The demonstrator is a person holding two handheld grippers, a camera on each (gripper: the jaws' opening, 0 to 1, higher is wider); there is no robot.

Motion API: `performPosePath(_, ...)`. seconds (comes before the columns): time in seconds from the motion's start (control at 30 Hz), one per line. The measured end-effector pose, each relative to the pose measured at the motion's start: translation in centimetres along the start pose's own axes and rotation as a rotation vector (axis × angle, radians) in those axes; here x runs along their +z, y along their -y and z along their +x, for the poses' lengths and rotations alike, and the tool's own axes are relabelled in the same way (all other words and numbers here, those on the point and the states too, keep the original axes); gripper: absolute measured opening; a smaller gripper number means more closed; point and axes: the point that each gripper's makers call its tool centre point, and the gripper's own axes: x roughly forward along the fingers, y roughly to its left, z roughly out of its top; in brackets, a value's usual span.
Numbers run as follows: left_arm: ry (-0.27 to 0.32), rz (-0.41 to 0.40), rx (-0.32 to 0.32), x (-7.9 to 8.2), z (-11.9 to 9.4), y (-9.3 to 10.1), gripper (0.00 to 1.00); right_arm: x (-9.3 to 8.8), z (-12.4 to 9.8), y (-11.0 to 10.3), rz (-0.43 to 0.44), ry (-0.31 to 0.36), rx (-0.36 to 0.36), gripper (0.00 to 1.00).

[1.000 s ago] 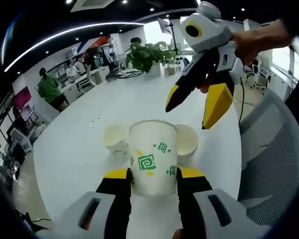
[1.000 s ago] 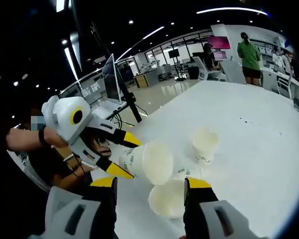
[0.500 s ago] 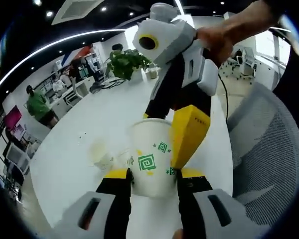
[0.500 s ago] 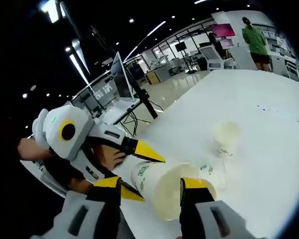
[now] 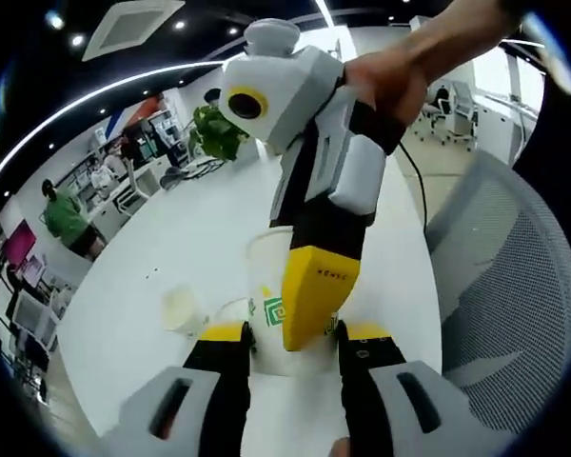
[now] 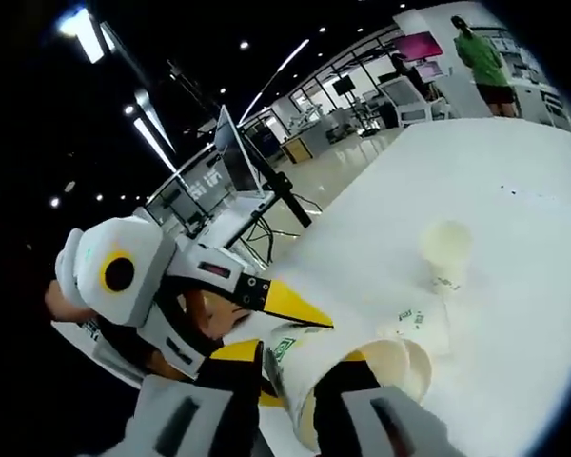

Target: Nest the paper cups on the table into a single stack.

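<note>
1. Presently, the left gripper (image 5: 290,335) pinches a cup (image 5: 266,286) at its lower wall, one jaw on each side, holding it upright above the table (image 5: 209,228).
2. The right gripper (image 6: 285,376) has its jaws drawn close together on that same cup's (image 6: 309,367) wall near the rim, one jaw outside and the other apparently inside; the exact contact is partly hidden. In the left gripper view it (image 5: 314,276) comes down from above, its yellow jaw across the cup's front.
3. In the right gripper view the left gripper (image 6: 266,305) enters from the left, its yellow jaw lying against the cup.
4. Just beyond the right gripper's jaws a second cup (image 6: 409,367) lies touching the held one; whether it is nested into it or only beside it cannot be told.
5. A third cup (image 5: 184,307) stands alone on the table, left of the left gripper's jaws and apart from the held cup. In the right gripper view it (image 6: 444,249) stands farther out.
6. Judgement on progress: no finished stack is visible. At best one nesting is under way; the lone cup is not yet gathered. More than half the work appears left.
</note>
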Motion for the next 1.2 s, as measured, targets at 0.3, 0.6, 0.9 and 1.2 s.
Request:
performPosePath(0.3, 0.004, -0.013, 0.009, 0.2, 0.1, 0.0, 0.34, -0.2, 0.3, -0.7, 0.013, -0.004, 0.027, 0.00)
performPosePath(0.6, 0.015, -0.061, 0.027, -0.2, -0.1, -0.5, 0.36, -0.2, 0.3, -0.2, -0.024, -0.024, -0.007, 0.00)
performPosePath(0.9, 0.038, -0.201, 0.079, -1.2, -0.9, -1.3, 0.47, 0.6, -0.8, 1.6, -0.080, -0.043, -0.077, 0.00)
performPosePath(1.2, 0.020, -0.276, 0.131, -3.1, -1.7, -2.3, 0.56, -0.1, -1.3, 3.5, -0.181, -0.158, -0.118, 0.00)
